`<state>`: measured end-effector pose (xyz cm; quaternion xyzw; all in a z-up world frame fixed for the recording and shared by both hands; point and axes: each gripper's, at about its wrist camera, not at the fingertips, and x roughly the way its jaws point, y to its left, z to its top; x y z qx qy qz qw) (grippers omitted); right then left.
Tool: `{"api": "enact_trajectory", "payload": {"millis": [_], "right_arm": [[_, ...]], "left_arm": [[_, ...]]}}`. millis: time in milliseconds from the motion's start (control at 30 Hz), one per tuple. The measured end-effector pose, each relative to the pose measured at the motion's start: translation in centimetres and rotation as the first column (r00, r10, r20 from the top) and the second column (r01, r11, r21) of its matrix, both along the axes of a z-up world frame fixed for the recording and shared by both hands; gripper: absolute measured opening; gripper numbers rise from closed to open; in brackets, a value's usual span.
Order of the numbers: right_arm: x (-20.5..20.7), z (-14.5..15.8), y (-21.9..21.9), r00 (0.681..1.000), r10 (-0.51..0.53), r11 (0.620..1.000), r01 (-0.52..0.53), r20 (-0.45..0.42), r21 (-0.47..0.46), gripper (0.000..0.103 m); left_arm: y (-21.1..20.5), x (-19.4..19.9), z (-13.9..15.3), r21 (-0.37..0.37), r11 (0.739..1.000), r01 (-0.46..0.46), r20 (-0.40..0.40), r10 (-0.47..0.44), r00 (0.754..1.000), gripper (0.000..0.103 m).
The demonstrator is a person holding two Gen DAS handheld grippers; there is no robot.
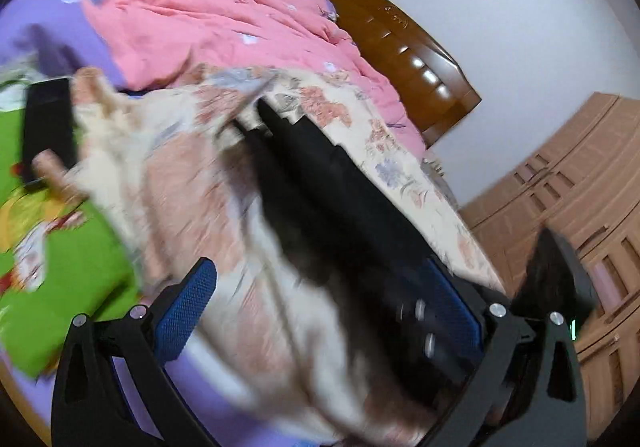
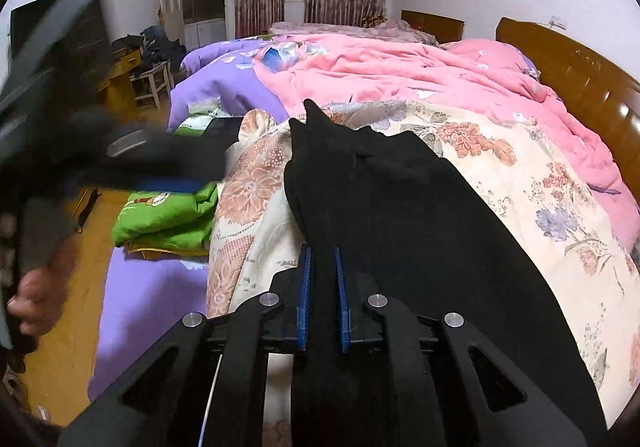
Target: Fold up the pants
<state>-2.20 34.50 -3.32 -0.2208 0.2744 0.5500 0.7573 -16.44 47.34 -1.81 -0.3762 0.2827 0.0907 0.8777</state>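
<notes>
Pants (image 2: pixel 400 207): lay on the floral quilt (image 2: pixel 520 187), running from near to far.
Right gripper (image 2: pixel 323 299): at the near end of the pants.
Folded blanket (image 2: pixel 168 211): left of the quilt.
Headboard (image 2: pixel 580 87): far right, behind the bedding.

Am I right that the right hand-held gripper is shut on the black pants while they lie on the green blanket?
Not quite: the right wrist view shows the right hand-held gripper shut on the black pants, but they lie on the cream floral quilt, not the green blanket.
</notes>
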Motion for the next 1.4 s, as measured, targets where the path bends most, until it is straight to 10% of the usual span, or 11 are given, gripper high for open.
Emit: {"api": "enact_trajectory", "payload": {"millis": [333,433,500,600,800,1100,1267,1400], "right_arm": [[-0.3,0.7,-1.5,1.000,-0.016,0.998,0.015,0.012,0.062,0.010],[0.2,0.5,-1.8,1.000,-0.015,0.998,0.016,-0.025,0.056,0.011],[1.0,0.6,-2.2,0.992,0.003,0.999,0.004,-0.126,0.054,0.022],[2.7,1.5,-4.8,0.967,-0.029,0.991,0.060,-0.254,0.116,0.060],[4.5,1.2,-11.5,0.947,-0.252,0.967,0.253,-0.198,-0.018,0.060],[4.2,-2.6,-13.9,0.949,-0.304,0.930,0.277,-0.086,-0.241,0.065],[5.3,-2.1,-15.7,0.927,-0.305,0.950,0.282,-0.220,-0.132,0.070],[6.0,0.4,-25.4,0.847,-0.464,0.874,0.485,-0.260,0.020,0.084]], "left_arm": [[3.0,10.2,-3.0,-0.228,0.969,0.096,-0.043,-0.108,0.993,0.099],[3.8,11.5,-4.0,-0.259,0.963,0.071,-0.074,-0.093,0.993,0.046],[4.0,11.4,-3.8,-0.255,0.963,0.088,-0.043,-0.102,0.994,0.032],[3.5,10.9,-2.4,-0.163,0.983,0.090,-0.035,-0.096,0.995,0.031],[-0.4,10.1,2.3,0.107,0.985,0.136,0.000,-0.137,0.991,0.031],[-12.1,8.7,11.0,0.446,0.864,0.235,0.112,-0.314,0.943,0.031],[-18.5,9.0,12.4,0.494,0.812,0.311,0.090,-0.403,0.911,0.031],[-24.3,9.1,11.7,0.532,0.760,0.374,0.048,-0.468,0.882,0.031]]}}
